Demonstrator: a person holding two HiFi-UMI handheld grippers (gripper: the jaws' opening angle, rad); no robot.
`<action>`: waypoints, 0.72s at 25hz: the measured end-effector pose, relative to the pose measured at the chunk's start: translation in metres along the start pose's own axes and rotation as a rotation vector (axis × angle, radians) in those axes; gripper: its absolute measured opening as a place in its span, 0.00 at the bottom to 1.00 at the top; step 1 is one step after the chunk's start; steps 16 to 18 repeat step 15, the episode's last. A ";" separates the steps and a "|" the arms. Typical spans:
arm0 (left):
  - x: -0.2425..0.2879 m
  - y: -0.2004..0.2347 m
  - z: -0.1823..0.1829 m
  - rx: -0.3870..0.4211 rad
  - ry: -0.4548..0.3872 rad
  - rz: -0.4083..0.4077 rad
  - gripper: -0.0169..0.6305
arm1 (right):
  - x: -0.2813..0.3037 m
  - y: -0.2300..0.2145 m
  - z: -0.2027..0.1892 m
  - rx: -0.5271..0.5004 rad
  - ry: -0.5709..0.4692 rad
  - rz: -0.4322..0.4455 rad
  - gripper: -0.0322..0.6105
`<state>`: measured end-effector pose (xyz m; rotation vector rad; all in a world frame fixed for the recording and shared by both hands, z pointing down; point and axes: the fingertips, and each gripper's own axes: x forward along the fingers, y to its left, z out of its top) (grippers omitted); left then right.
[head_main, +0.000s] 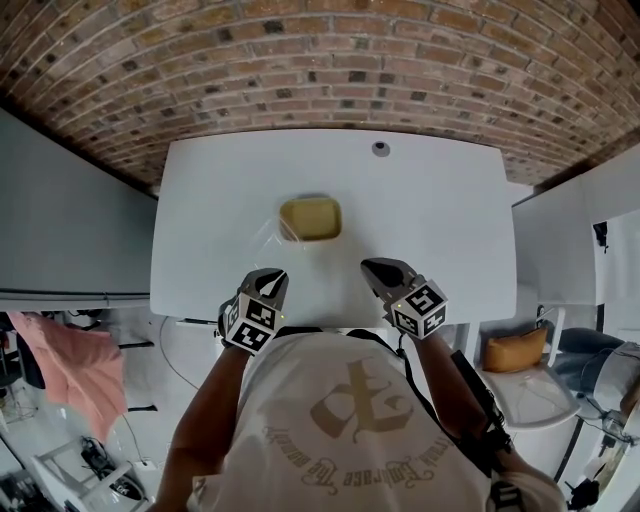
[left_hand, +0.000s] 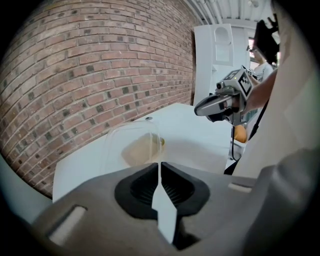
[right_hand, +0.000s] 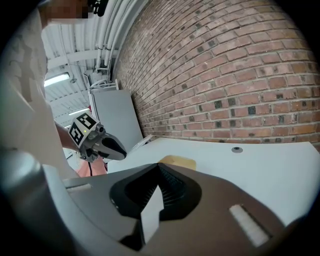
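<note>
My left gripper has its jaws pressed together with nothing between them, and my right gripper is closed and empty as well. From the head view, both sit over the near edge of the white table, the left one and the right one apart from each other, each tip aimed at the yellow block lying ahead and between them, untouched. The left gripper view shows what the others barely do: a clear container standing round the block. The right gripper view catches only the block's top above the jaws. It also shows a small round cap set in the table near the brick wall.
</note>
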<state>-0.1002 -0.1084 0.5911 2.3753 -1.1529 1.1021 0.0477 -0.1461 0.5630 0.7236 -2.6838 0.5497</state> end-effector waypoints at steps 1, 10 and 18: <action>0.000 -0.001 0.000 0.002 0.002 -0.002 0.06 | 0.000 0.000 0.000 0.002 -0.002 0.000 0.06; 0.003 -0.009 -0.001 0.012 0.013 -0.021 0.06 | 0.000 0.002 -0.003 0.008 -0.009 0.000 0.06; 0.004 -0.011 -0.002 0.013 0.013 -0.022 0.06 | -0.001 0.001 -0.002 0.009 -0.018 -0.002 0.06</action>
